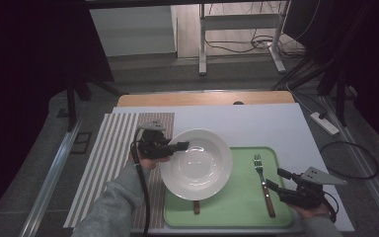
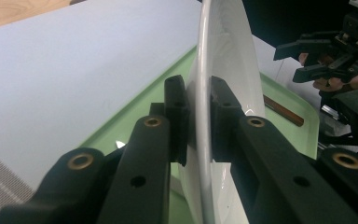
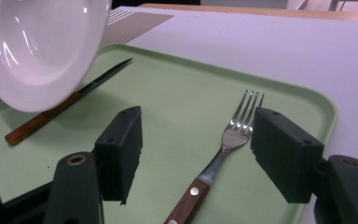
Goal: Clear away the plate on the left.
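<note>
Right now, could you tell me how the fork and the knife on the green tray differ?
The fork lies in full sight between the open jaws of the right gripper; the knife is partly covered by the plate that the left gripper holds. The fork ends in shiny tines, the knife in a dark blade. Both have brown wooden handles and rest on the tray.

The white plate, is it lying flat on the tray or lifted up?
Lifted: the left gripper pinches the white plate's rim, and the knife runs underneath it.

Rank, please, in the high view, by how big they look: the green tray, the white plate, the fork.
1. Green tray, partly hidden under the plate.
2. White plate; it is lifted nearer the camera, so it looks bigger.
3. Fork.
</note>
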Action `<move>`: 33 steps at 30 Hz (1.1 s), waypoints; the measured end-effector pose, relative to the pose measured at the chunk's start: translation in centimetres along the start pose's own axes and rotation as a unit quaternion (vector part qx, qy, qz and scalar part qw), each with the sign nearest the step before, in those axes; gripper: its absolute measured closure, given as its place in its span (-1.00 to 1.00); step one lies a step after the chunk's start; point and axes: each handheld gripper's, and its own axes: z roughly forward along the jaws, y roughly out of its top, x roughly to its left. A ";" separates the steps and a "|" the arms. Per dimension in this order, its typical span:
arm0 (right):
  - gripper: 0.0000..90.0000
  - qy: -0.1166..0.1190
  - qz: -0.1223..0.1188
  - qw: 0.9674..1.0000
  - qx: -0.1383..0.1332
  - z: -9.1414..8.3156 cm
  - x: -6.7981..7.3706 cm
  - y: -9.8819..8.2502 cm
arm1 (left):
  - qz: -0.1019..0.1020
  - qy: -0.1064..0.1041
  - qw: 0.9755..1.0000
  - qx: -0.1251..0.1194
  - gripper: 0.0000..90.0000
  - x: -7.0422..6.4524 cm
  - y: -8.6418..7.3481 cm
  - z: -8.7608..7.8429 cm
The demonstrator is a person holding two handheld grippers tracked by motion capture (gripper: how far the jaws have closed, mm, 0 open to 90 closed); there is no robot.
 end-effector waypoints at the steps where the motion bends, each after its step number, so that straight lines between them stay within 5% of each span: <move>1: -0.23 0.000 0.001 1.000 -0.001 0.0 -0.1 0.0 | 0.002 -0.003 1.000 0.001 0.77 -0.1 0.1 0.2; 17: -0.23 -0.003 0.003 1.000 -0.008 -0.4 -0.4 0.0 | 0.007 -0.052 0.998 0.034 0.77 -1.5 1.5 6.0; 33: -0.23 0.003 0.002 1.000 -0.010 -0.5 -0.3 0.1 | -0.001 -0.074 0.995 0.061 0.76 -2.0 1.6 10.0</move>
